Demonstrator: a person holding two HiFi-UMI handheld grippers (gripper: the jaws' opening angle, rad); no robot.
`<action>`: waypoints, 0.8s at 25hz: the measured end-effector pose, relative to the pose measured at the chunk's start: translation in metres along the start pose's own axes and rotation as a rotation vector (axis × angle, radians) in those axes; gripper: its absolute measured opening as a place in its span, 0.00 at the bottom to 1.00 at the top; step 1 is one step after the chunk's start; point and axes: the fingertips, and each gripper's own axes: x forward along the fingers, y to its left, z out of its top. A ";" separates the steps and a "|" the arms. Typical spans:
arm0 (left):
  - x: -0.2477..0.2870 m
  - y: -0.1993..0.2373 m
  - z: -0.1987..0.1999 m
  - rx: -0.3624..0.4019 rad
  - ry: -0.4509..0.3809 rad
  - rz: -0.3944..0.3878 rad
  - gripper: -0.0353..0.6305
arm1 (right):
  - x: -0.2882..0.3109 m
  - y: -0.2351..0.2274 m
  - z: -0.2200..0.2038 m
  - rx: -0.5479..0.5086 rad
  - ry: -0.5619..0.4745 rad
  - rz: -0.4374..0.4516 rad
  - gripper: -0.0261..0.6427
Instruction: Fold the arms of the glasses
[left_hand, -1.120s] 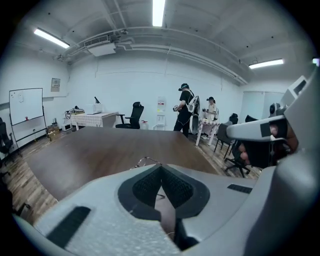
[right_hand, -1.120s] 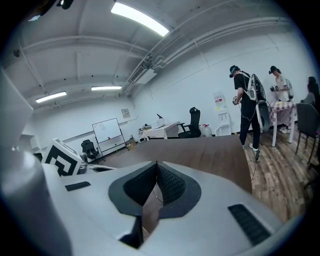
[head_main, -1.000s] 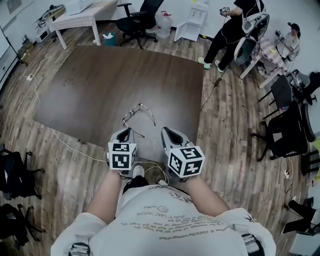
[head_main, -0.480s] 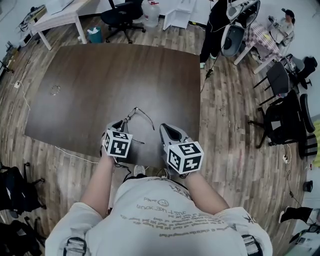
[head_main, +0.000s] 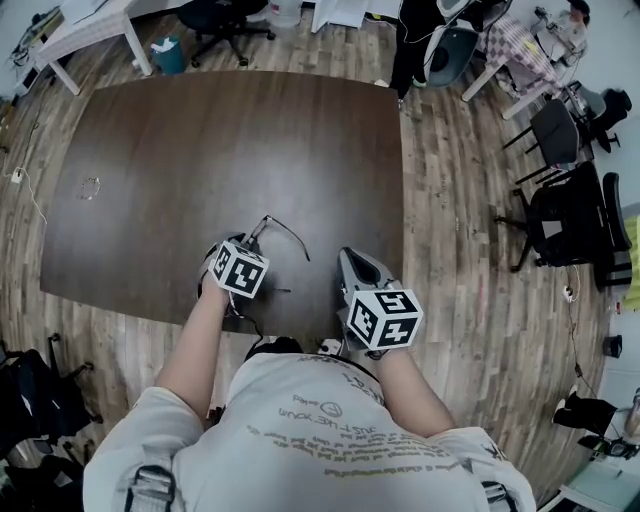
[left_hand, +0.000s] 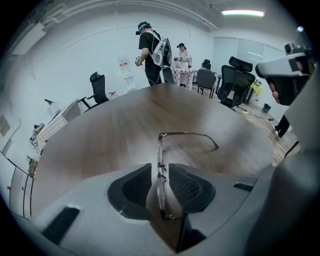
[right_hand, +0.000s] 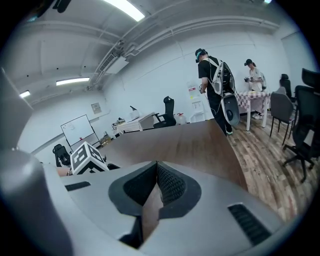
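**Mia:** What is closest to us?

**Tom:** The left gripper (left_hand: 160, 172), low in the middle of its own view. It is squeezed tight on the thin wire glasses (left_hand: 159, 155). It pinches the front part, right by the nose bit.

**Mia:** And the other one?

**Tom:** The right gripper (right_hand: 156, 175) is closed too, but it holds nothing. In the head view it sits low and a bit right of the middle (head_main: 352, 260). It is near the glasses but not touching them.

**Mia:** Where are the glasses?

**Tom:** Just above the near edge of the dark brown wooden table (head_main: 220, 140). They stand on their side in the left gripper (head_main: 247, 243).

**Mia:** Are the arms folded?

**Tom:** Not yet, I think. One long thin arm (left_hand: 192, 134) sticks out open, toward the right of the left gripper view. I can't tell about the other arm.

**Mia:** So what comes next?

**Tom:** I think the left gripper has to hold steady. Then the right gripper can come over and push that arm softly in, flat against the front.

**Mia:** What is far away?

**Tom:** Past the table stands a person in black clothes (left_hand: 150, 52), at the top of the left gripper view. There are black office chairs (left_hand: 235, 80) at the upper right.
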 end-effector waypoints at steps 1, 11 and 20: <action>0.004 0.000 0.000 0.007 0.006 -0.006 0.22 | 0.002 -0.002 -0.001 0.003 0.002 -0.008 0.06; 0.029 0.000 0.002 0.042 0.077 -0.045 0.20 | 0.004 -0.019 -0.002 0.037 0.004 -0.065 0.06; 0.028 -0.007 -0.007 0.014 0.133 -0.085 0.14 | 0.002 -0.017 0.000 0.029 -0.003 -0.066 0.06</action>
